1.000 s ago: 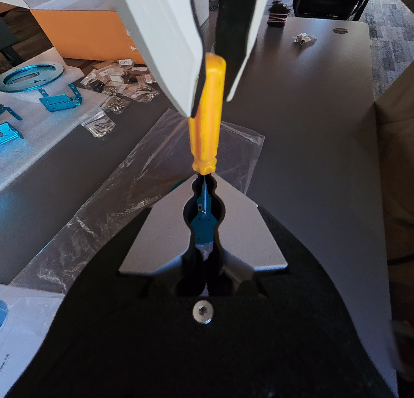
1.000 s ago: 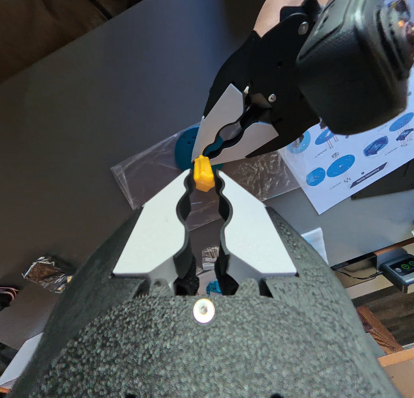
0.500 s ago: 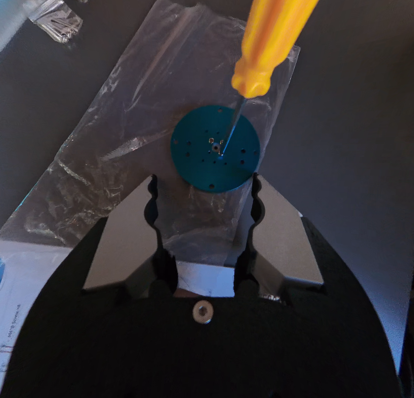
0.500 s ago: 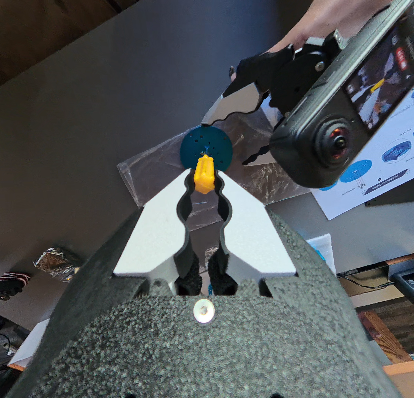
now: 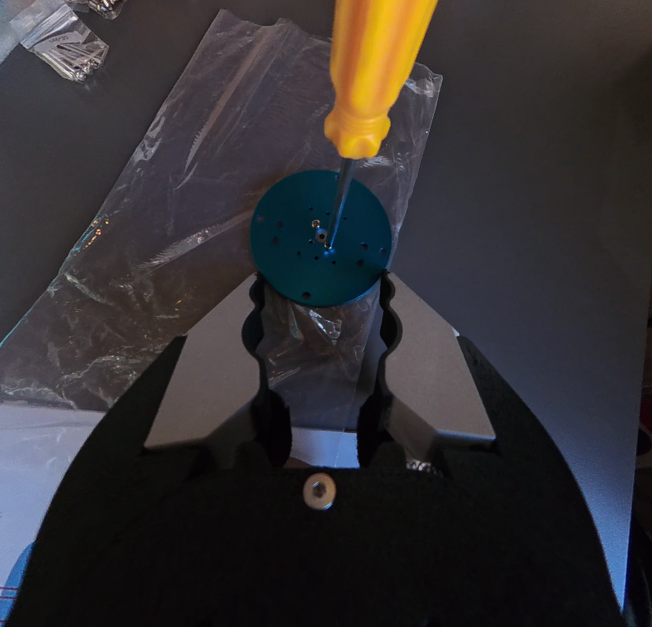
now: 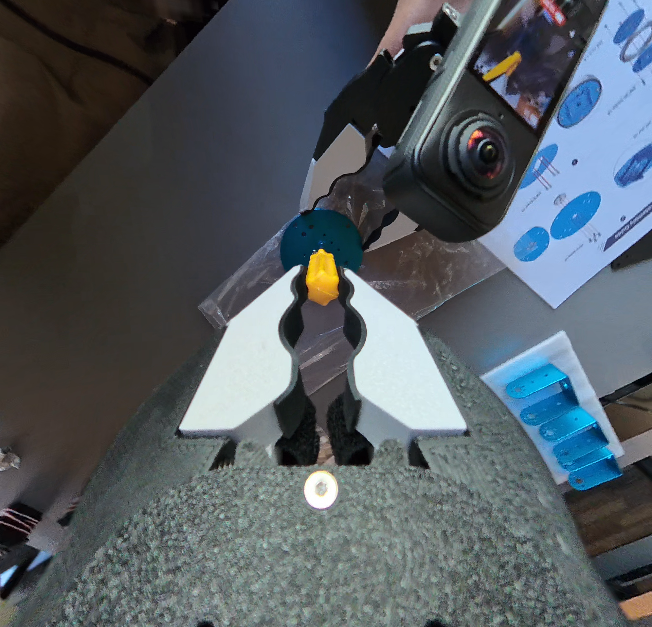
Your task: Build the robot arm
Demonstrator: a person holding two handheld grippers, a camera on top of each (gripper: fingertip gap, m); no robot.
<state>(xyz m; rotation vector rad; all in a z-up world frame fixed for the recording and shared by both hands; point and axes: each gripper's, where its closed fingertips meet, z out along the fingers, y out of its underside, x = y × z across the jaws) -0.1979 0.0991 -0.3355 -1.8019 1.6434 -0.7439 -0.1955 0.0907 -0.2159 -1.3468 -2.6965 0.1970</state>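
Observation:
A round blue disc [image 5: 310, 271] with many holes lies on a clear plastic bag [image 5: 176, 221] on the dark table [image 5: 529, 221]. My left gripper [image 5: 323, 274] has its two fingertips against the disc's opposite edges. The right wrist view shows the same: one left finger [image 6: 338, 158] touches the disc [image 6: 317, 232] at its far rim. My right gripper [image 6: 321, 274] is shut on the handle of a yellow screwdriver [image 6: 321, 281]. The screwdriver [image 5: 374, 62] stands steeply over the disc, its blade tip on a small screw near the disc's centre.
Small bags of screws [image 5: 63, 52] lie at the far left. A white instruction sheet [image 6: 582, 204] with blue drawings lies beside the bag. Several blue metal brackets [image 6: 561, 430] sit on a white pad at the table's edge. A hand holds the left gripper. The left gripper's tips are roughly 12 cm from the right gripper's.
My left gripper, shut a second ago, opened wide over the disc and has now narrowed until its tips meet the disc's edges. The screwdriver stays in my right gripper, tip at the disc's centre.

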